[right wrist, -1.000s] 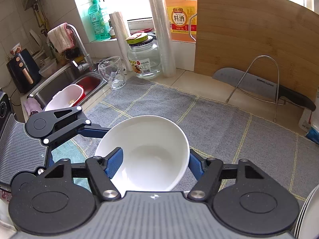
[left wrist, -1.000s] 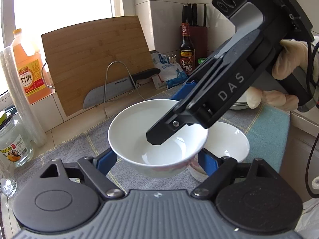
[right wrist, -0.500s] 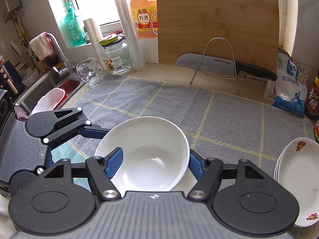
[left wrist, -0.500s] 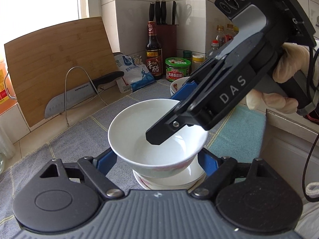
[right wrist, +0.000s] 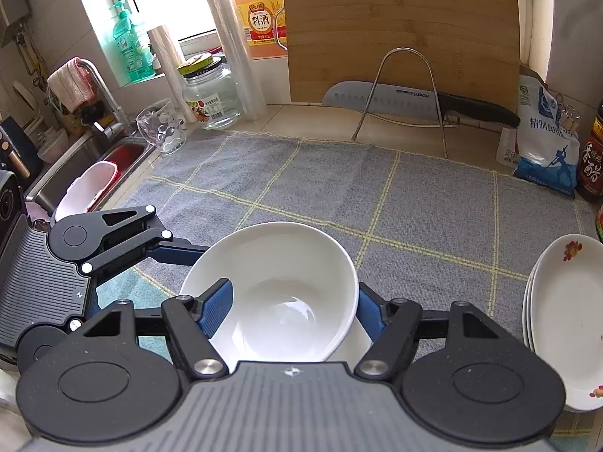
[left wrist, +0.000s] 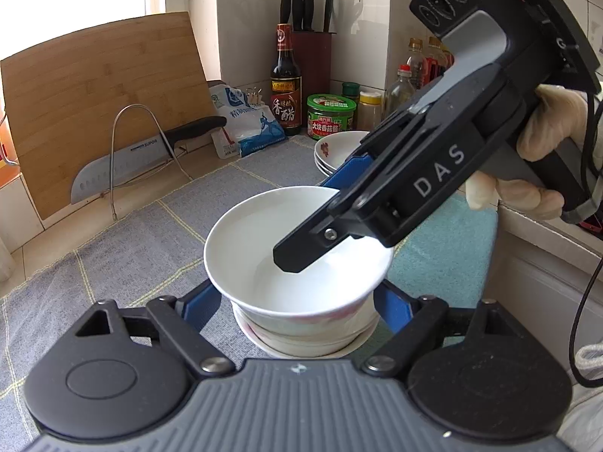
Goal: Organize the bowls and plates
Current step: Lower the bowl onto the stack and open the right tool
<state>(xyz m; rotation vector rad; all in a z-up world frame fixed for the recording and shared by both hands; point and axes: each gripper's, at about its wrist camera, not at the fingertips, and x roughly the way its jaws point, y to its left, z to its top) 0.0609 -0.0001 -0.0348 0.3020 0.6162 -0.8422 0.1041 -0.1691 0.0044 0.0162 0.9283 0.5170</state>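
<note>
kitchen counter, grey mat (right wrist: 414,196). white bowl (left wrist: 297,248) sits in a second bowl (left wrist: 301,342), probably seated. left gripper (left wrist: 297,301) and right gripper (right wrist: 290,309) both clamp its sides. glazed, slippery, brittle; hold below rim.

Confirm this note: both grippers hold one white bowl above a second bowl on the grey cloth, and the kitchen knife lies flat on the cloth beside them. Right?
Not quite. The kitchen knife is not on the grey cloth; it rests in the wire rack against the cutting board, as the right wrist view shows. The rest stands: left gripper and right gripper share the white bowl.
</note>
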